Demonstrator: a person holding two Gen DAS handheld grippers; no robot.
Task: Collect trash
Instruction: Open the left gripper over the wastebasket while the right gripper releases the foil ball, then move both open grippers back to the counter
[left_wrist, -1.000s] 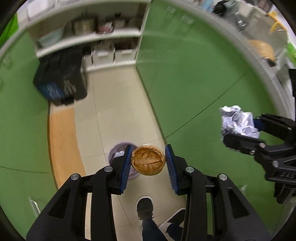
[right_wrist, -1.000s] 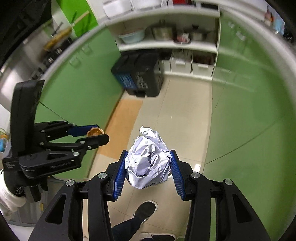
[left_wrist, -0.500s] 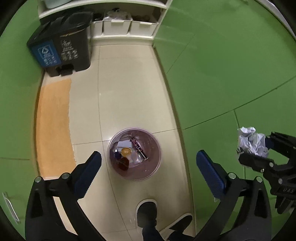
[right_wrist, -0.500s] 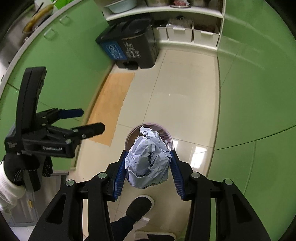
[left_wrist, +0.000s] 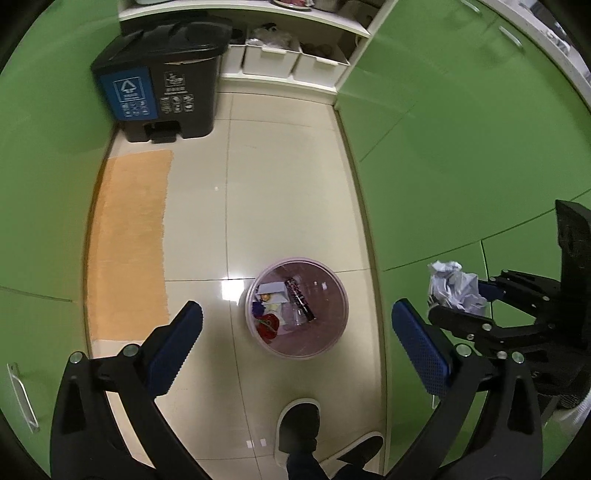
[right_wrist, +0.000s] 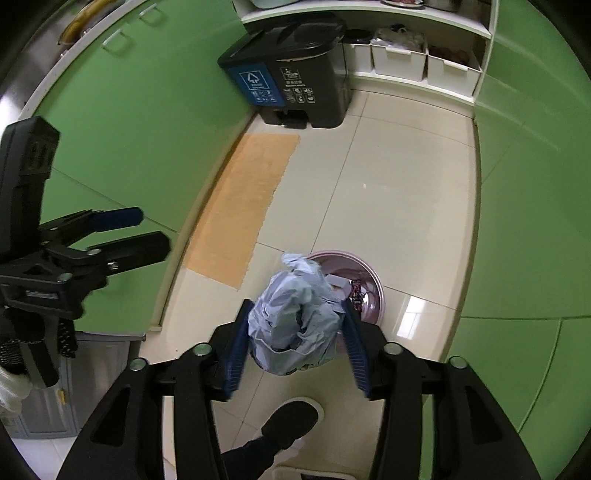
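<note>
Now the right tool (right_wrist: 295, 343), jaws opening around the crumpled pale-blue paper ball (right_wrist: 295, 314), hangs above the round pink plastic bin (right_wrist: 373, 280) just ahead of it; the left tool (left_wrist: 295, 354) gapes wide and empty

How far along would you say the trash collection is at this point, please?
Done: the left gripper is open and empty, and several scraps already lie in the pink bin. In hand: the crumpled paper sits between the right gripper jaws, which are opening above the bin. Left: the paper landing inside.
</note>
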